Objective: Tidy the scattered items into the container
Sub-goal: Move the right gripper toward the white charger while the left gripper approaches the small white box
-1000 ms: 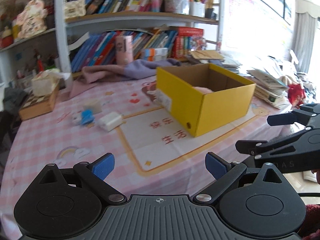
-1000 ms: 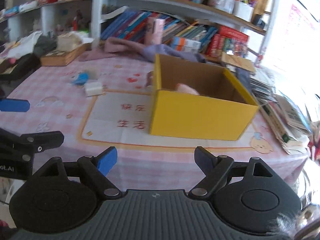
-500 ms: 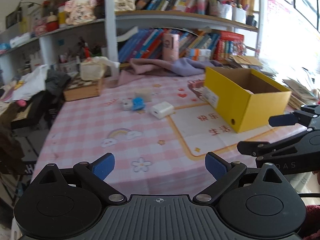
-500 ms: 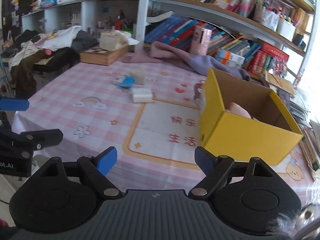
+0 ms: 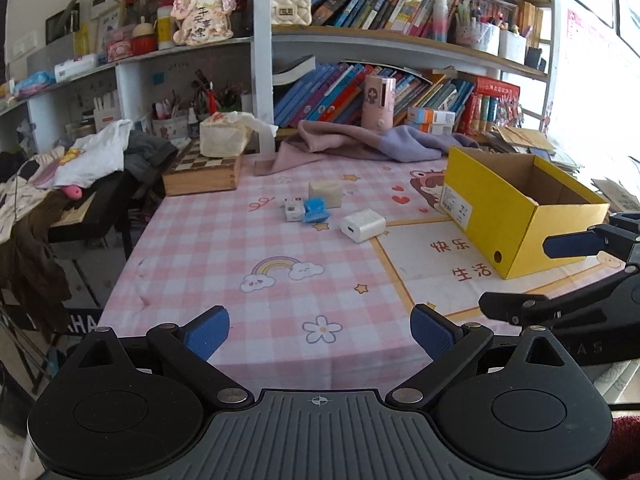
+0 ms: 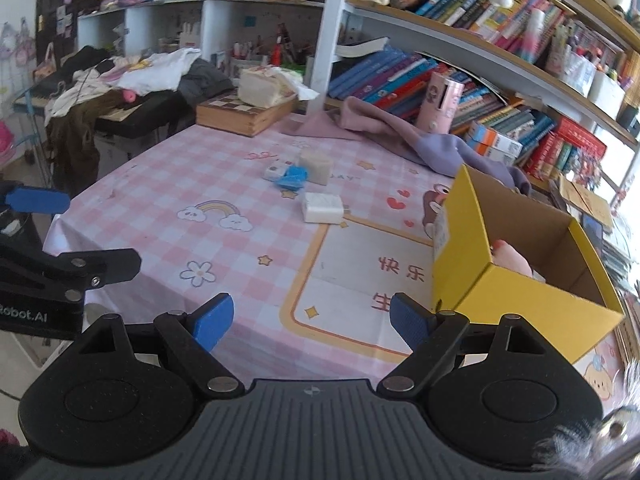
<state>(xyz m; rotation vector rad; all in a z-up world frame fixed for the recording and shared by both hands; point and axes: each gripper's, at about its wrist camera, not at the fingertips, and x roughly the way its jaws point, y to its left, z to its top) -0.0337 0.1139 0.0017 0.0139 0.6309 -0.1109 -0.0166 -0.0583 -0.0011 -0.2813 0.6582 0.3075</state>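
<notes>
Yellow box (image 5: 516,216), four loose items beside it; both grippers' jaws wide, empty

- The pink thing (image 6: 510,258) in the box (image 6: 520,300) shows only its top over the near wall; what it is cannot be told
- The box floor is hidden in both views
- The blue item (image 5: 316,210) and small white box (image 5: 294,212) touch; their print is too small to read
- The right gripper (image 5: 568,268) is cut off by the left view's edge
- The label (image 5: 456,206) on the box is unreadable
</notes>
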